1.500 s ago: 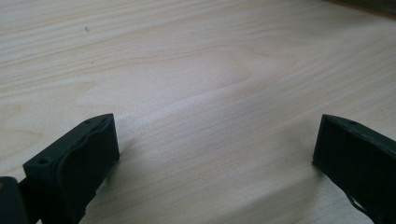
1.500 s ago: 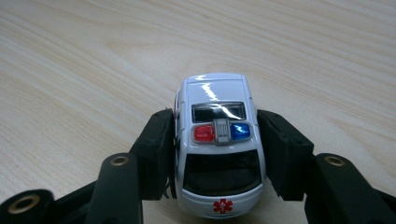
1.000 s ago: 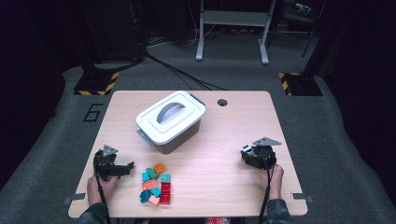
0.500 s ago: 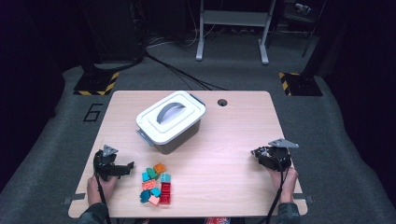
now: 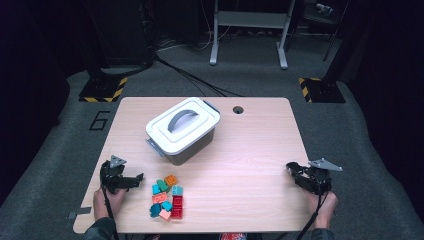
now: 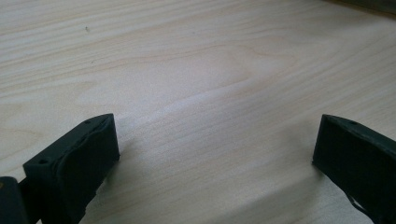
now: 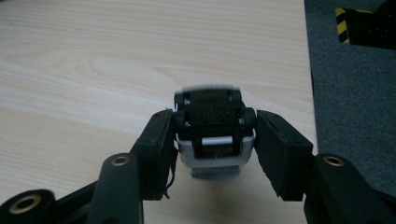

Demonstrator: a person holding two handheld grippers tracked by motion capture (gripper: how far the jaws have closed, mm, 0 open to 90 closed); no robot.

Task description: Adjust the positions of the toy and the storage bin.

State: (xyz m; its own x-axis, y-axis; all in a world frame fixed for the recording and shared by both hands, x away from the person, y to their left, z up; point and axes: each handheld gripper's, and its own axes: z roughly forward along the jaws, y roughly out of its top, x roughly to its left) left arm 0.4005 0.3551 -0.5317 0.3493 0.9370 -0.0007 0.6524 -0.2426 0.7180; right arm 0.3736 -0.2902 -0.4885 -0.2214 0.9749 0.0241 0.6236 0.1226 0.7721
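We see the right gripper point(image 5: 295, 172) near the table's point(image 5: 250, 150) right edge, its 2 jaws closed on a small black-and-white device point(image 7: 214, 130) that sits clamped between the pads just above the wood in the right gripper view. The left gripper point(image 5: 131, 181) rests at the table's near left, jaws spread wide over bare wood with nothing between them, just beside a cluster of coloured blocks point(image 5: 167, 197). Behind those blocks stands a grey lidded box point(image 5: 183, 130) with a handle on top.
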